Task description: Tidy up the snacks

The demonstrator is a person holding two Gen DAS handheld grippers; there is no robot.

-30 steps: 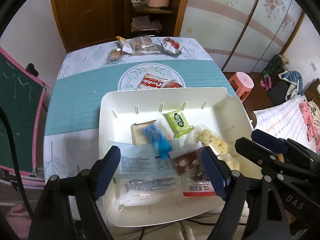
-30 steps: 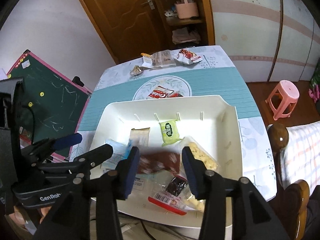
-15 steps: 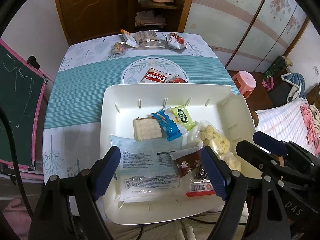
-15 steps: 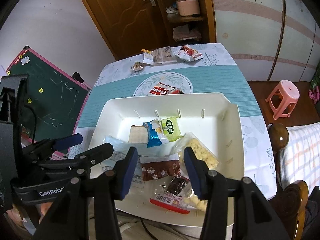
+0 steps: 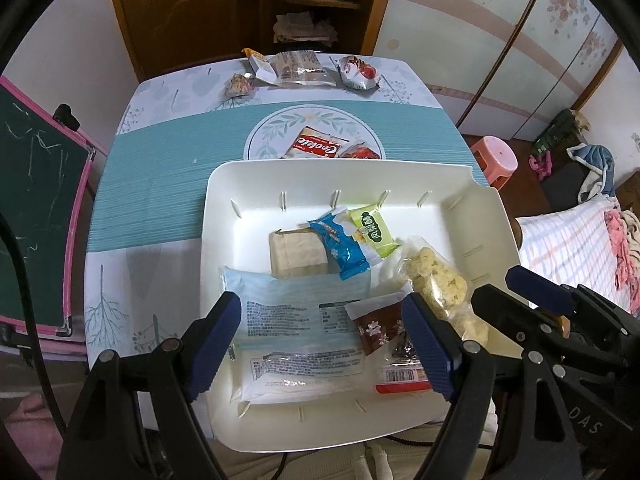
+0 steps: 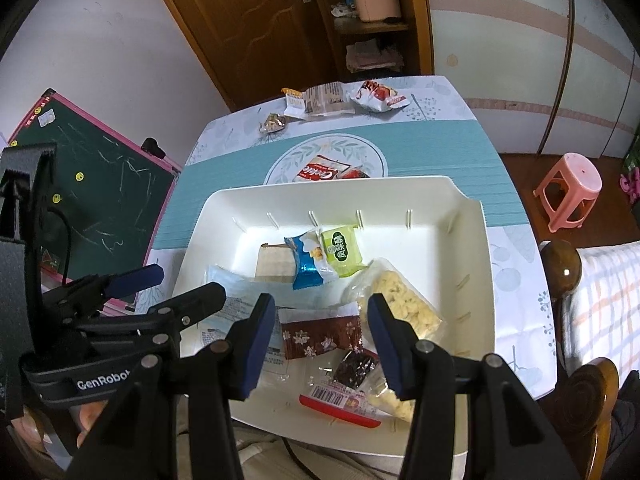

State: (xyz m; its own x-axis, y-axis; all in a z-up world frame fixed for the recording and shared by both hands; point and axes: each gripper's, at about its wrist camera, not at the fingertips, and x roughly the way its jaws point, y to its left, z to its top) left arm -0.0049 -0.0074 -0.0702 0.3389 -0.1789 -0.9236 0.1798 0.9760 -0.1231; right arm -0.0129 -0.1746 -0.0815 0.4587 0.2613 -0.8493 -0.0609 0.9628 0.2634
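The surface (image 5: 152,184) wears a teal striped cloth with a round leaf motif, where a red-and-white Coolete packet (image 5: 318,148) lies just beyond the white tray (image 5: 224,216). At the far edge sit more snack packets (image 5: 298,68), before a brown wooden door (image 6: 240,28) and a shelf with a pink basket (image 6: 376,0). A green chalkboard (image 6: 104,208) with a pink frame stands to the left, a pink stool (image 6: 570,190) on the floor to the right.

Inside the tray lie a blue packet (image 5: 340,246), a green packet (image 5: 372,230), a tan packet (image 5: 296,256), a puffed-rice bar (image 6: 400,306) and a brown snowflake wrapper (image 6: 322,336).

A second ago the blue packet was a blur in the air above the tray; now it rests between the tan and green packets.

The left tool (image 5: 324,344) stands wide open, empty; the right tool (image 6: 320,340) is partly open, holding nothing, above the brown wrapper.
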